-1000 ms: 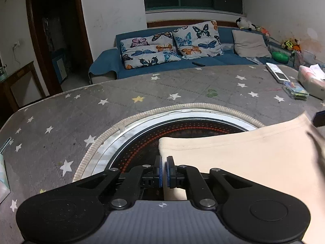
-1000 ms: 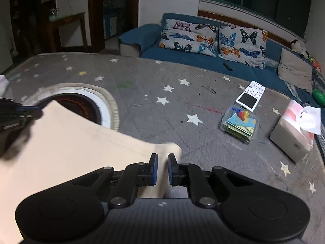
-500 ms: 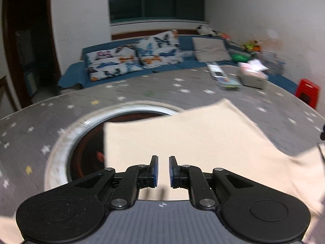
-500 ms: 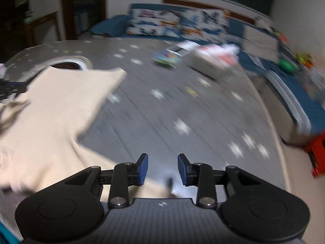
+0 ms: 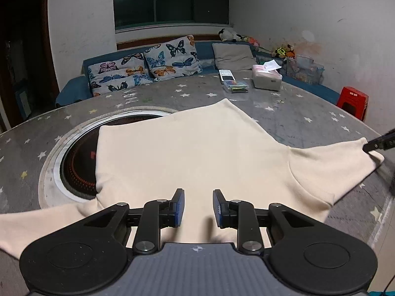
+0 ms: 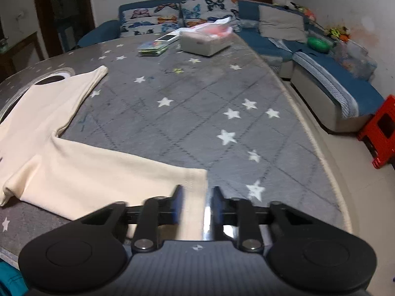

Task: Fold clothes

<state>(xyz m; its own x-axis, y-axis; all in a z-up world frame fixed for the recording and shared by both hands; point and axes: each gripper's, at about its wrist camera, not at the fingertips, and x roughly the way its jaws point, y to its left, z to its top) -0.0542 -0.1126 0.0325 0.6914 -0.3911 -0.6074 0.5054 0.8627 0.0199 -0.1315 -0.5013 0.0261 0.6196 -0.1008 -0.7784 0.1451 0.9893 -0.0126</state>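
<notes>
A cream T-shirt (image 5: pixel 187 148) lies flat on the star-patterned table (image 6: pixel 197 103), sleeves out sideways; the right gripper (image 6: pixel 195 206), jaws parted and empty, straddles the right sleeve cuff (image 6: pixel 195 185), while the left gripper (image 5: pixel 196 207) gapes over the collar end

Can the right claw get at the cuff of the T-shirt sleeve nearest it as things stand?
Probably yes. The right claw is open, its jaws on either side of the cuff of the cream T-shirt, which lies flat on the grey star-print table; nothing stands between them.
</notes>
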